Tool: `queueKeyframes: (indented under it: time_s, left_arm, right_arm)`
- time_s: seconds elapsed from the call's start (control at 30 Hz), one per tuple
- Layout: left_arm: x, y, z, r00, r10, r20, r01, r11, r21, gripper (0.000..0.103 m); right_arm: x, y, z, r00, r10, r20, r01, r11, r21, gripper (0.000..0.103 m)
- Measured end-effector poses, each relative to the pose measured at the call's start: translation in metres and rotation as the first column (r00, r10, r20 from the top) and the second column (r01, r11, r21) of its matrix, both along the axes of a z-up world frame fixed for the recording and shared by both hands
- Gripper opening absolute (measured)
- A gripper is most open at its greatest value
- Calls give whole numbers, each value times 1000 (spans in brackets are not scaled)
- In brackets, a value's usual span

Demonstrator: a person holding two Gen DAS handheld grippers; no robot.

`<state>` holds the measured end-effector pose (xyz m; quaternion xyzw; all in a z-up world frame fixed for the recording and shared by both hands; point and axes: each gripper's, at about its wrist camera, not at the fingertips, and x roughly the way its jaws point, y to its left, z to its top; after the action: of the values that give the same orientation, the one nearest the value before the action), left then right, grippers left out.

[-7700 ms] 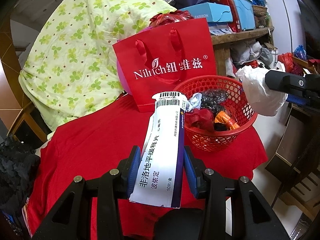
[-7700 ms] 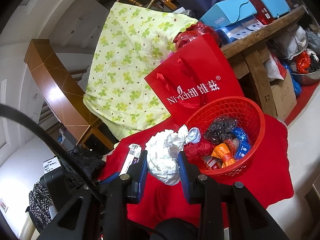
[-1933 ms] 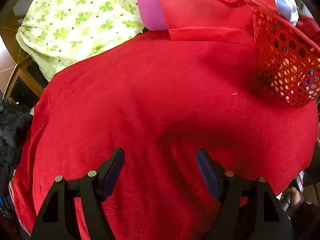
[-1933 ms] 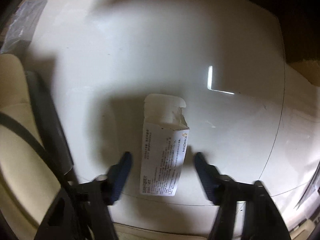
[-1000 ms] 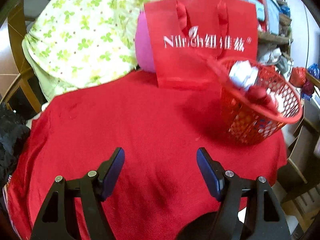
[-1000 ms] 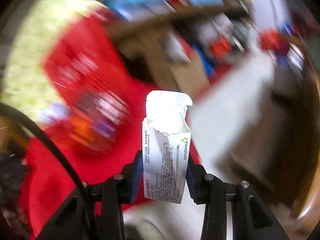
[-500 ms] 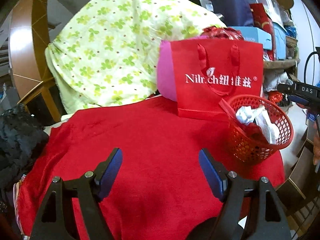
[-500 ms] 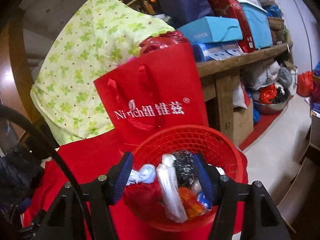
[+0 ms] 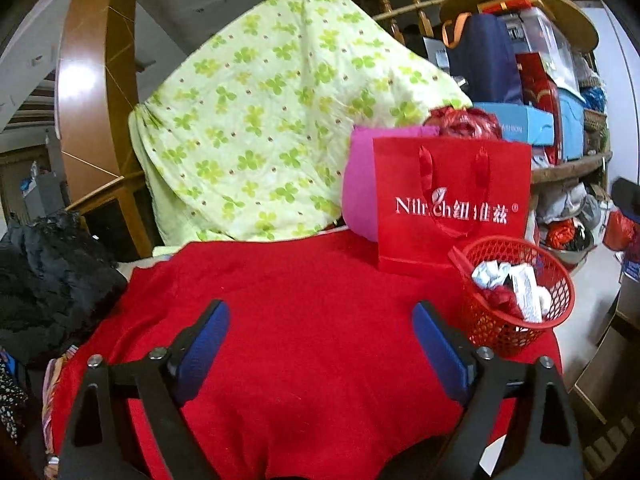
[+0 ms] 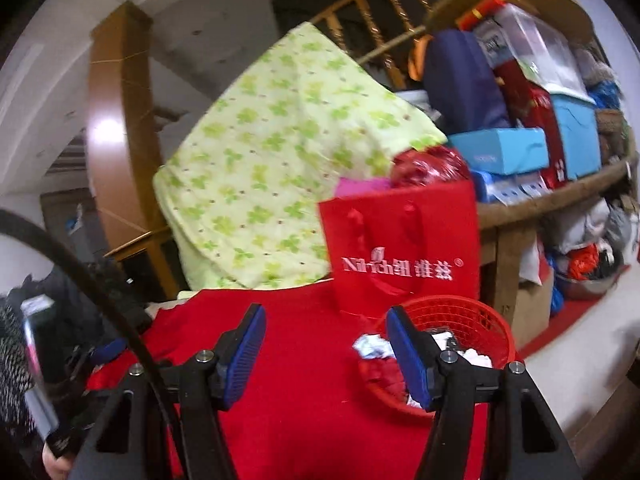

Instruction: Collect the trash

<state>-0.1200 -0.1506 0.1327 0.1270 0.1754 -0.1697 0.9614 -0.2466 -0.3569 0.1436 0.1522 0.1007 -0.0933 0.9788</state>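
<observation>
Both tongs stand spread with nothing between their pads: the left gripper [image 9: 320,336] above the red cloth [image 9: 304,304], the right gripper [image 10: 322,342] likewise. A red basket [image 9: 558,312] of trash [image 9: 520,284] sits ahead and right of the left gripper, before a red bag [image 9: 452,200]. From the blurred right wrist view, the basket [image 10: 480,316] seems partly behind the right finger [image 10: 408,360].
</observation>
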Motion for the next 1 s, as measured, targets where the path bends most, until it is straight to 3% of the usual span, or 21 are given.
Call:
queueKeyframes:
  time_s: [0.27, 0.5, 0.67, 1.0]
  left_arm:
    - [-30, -1, 24, 998, 4, 68, -4, 1000, -4, 97]
    - [-41, -9, 28, 996, -6, 88, 4, 1000, 27, 100]
    - [-42, -8, 29, 996, -2, 86, 0, 1000, 25, 100]
    - [-43, 16, 36, 995, 32, 94, -32, 999, 0, 100]
  right_arm:
    - [-36, 47, 11, 999, -45, 2, 45, 996, -83, 70]
    - [-34, 65, 1, 995, -97, -36, 90, 982, -167, 70]
    - [-33, 63, 5, 989, -144, -31, 137, 977, -165, 70]
    - [-26, 73, 13, 994, -107, -34, 101, 984, -145, 70]
